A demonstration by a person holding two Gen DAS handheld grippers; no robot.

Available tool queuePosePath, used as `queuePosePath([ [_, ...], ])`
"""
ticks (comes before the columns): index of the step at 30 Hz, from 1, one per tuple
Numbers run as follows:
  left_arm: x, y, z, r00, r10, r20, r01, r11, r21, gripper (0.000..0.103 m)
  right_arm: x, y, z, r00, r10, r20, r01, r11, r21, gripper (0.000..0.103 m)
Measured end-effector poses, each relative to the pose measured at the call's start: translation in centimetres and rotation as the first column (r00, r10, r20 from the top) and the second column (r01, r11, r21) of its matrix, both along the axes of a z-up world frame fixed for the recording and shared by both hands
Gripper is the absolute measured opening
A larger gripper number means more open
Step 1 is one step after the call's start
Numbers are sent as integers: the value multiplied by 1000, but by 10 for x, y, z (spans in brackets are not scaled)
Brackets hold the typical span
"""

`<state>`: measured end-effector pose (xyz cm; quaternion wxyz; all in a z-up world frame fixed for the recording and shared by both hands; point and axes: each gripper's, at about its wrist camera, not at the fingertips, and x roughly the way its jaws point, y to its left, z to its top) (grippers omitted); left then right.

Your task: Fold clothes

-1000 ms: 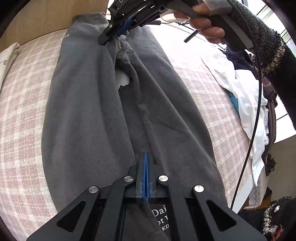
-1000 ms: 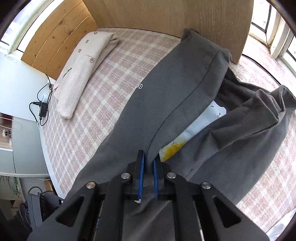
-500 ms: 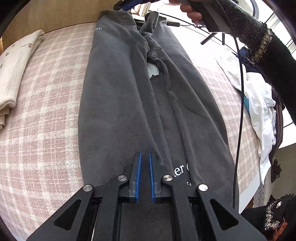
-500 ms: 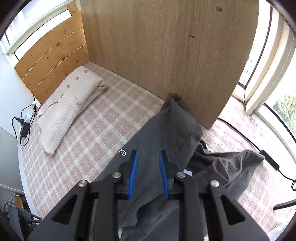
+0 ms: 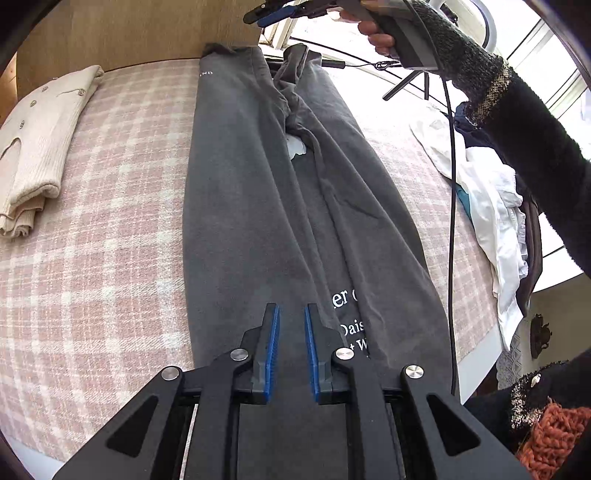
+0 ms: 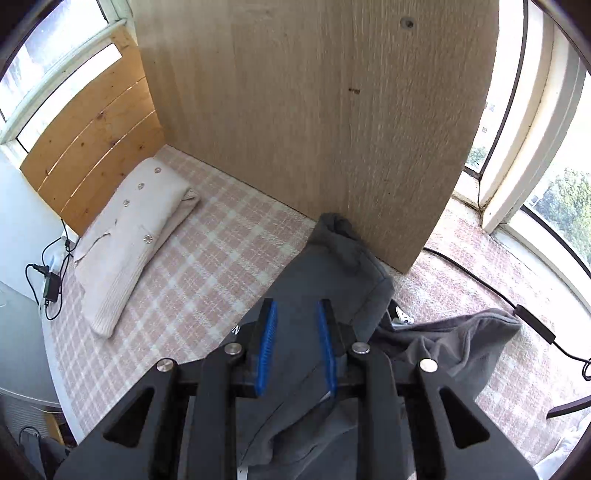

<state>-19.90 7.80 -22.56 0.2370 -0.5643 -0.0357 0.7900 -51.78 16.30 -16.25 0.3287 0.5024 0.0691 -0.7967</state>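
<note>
A dark grey garment [image 5: 258,206] with white lettering lies stretched lengthwise on the pink plaid bed cover [image 5: 110,221], its two long sides folded toward the middle. My left gripper [image 5: 291,325] is open above the garment's near end, holding nothing. My right gripper [image 5: 273,13] hangs in the air above the far end, held by a hand in a dark sleeve. In the right wrist view the right gripper [image 6: 295,332] stands open over the far end of the garment [image 6: 332,280], which touches a wooden board [image 6: 314,110].
A folded cream cardigan [image 5: 37,147] lies at the left of the bed, also the cardigan [image 6: 129,236] near the wooden headboard. A heap of white and dark clothes [image 5: 491,192] sits at the right edge. A black cable [image 5: 451,221] hangs down from the right gripper. A charger [image 6: 50,286] lies left.
Both grippers let go of the grey garment and opened. Both rose and pulled back from the cloth, which now lies flat along the bed.
</note>
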Motion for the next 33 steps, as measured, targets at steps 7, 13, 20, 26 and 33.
queuePosePath([
  [7, 53, -52, 32, 999, -33, -10, 33, 999, -22, 20, 157, 66, 49, 999, -19, -33, 17, 998, -57, 35],
  [13, 83, -49, 3, 986, -151, 69, 149, 988, 32, 20, 273, 102, -10, 986, -166, 12, 165, 985, 50, 33],
  [20, 63, 18, 2, 956, -293, 7, 292, 954, 74, 20, 268, 135, -49, 918, -396, 29, 392, 916, 85, 24],
  [26, 54, 86, -19, 918, -397, 12, 396, 918, 37, 20, 177, 150, -62, 886, -463, 22, 455, 878, 149, 29],
  [33, 49, 95, -38, 920, -388, 60, 387, 922, 31, 20, 134, 144, -94, 906, -405, 125, 383, 908, 169, 27],
])
